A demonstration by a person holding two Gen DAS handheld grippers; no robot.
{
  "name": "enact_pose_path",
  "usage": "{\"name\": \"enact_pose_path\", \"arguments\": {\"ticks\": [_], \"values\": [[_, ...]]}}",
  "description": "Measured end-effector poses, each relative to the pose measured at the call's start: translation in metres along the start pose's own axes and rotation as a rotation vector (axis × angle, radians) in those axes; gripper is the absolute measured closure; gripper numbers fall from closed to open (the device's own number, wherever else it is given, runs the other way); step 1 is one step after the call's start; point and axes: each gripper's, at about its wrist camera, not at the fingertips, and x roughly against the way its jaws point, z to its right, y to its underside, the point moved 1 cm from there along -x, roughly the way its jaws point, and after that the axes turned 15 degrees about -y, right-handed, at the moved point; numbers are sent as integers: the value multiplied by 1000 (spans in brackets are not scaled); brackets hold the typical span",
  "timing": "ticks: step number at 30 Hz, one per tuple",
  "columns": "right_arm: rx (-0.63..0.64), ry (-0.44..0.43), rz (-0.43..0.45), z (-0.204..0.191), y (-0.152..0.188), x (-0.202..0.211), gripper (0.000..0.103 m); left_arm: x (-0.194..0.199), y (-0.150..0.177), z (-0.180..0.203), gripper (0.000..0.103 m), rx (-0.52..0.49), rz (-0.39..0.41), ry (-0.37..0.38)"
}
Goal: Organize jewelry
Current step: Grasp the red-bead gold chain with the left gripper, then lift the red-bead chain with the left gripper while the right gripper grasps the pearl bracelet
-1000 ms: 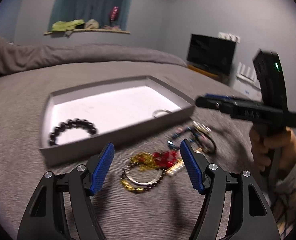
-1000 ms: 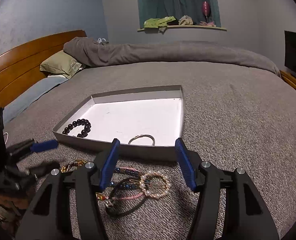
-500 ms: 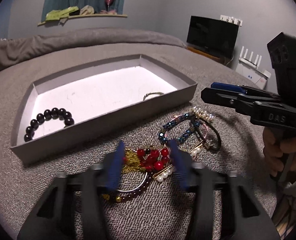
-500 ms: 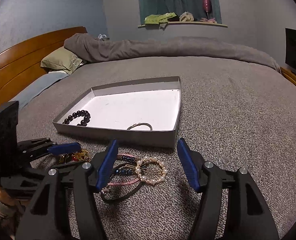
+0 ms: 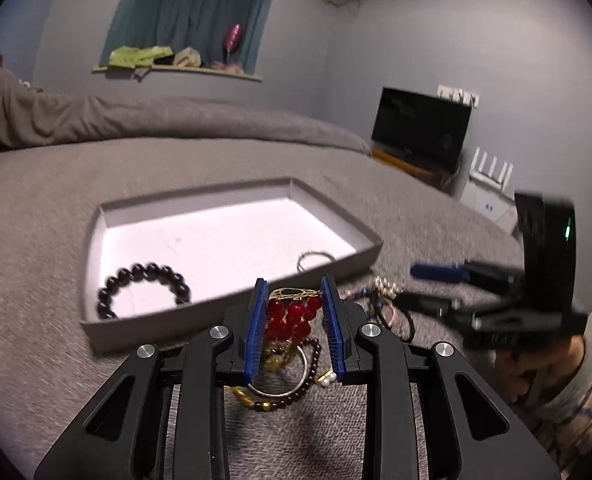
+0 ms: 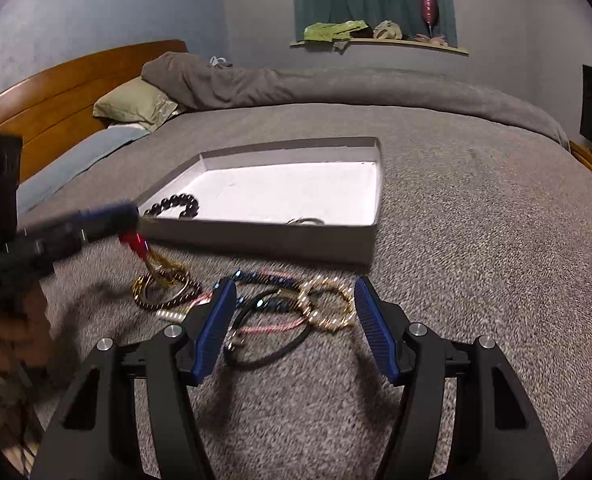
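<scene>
My left gripper point(image 5: 292, 292) is shut on a red-bead and gold-chain piece point(image 5: 292, 320) and holds it just above the grey bedspread; it also shows in the right wrist view point(image 6: 134, 242), chain trailing down. Below it lie a dark bead bracelet with a silver ring point(image 5: 284, 396). My right gripper point(image 6: 292, 304) is open over a tangle of bracelets: a pearl-and-gold ring point(image 6: 328, 304), blue beads point(image 6: 264, 278), a black cord point(image 6: 268, 344). The grey tray point(image 5: 236, 308) holds a black bead bracelet point(image 5: 144, 284) and a thin silver bangle point(image 5: 314, 258).
The tray's near wall point(image 6: 264, 240) stands between the loose jewelry and its white floor. A folded grey duvet point(image 6: 336, 84) and a pillow point(image 6: 136, 104) lie at the bed's far end. A TV point(image 5: 420, 132) stands at the right.
My left gripper has come down over the red-bead piece, shut on it and lifted it a little. My right gripper has moved lower and closer over the tangled bracelets, still open.
</scene>
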Motion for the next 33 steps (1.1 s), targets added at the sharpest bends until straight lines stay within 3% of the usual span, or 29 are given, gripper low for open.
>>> {"name": "enact_pose_path", "arguments": {"ticks": [10, 15, 19, 24, 27, 33], "values": [[25, 10, -25, -8, 9, -2, 42, 13, -9, -28, 74, 56, 28, -34], [-32, 38, -7, 11, 3, 1, 42, 12, -9, -30, 74, 57, 23, -35], [-141, -1, 12, 34, 0, 0, 42, 10, -6, -24, 74, 41, 13, -36], [-187, -46, -11, 43, 1, -11, 42, 8, -5, -25, 74, 38, 7, -36], [-182, -67, -25, 41, 2, -18, 50, 7, -4, -27, 74, 44, 3, -37], [-152, -48, -3, 34, 0, -16, 50, 8, -5, -28, 74, 50, 8, -37]]}}
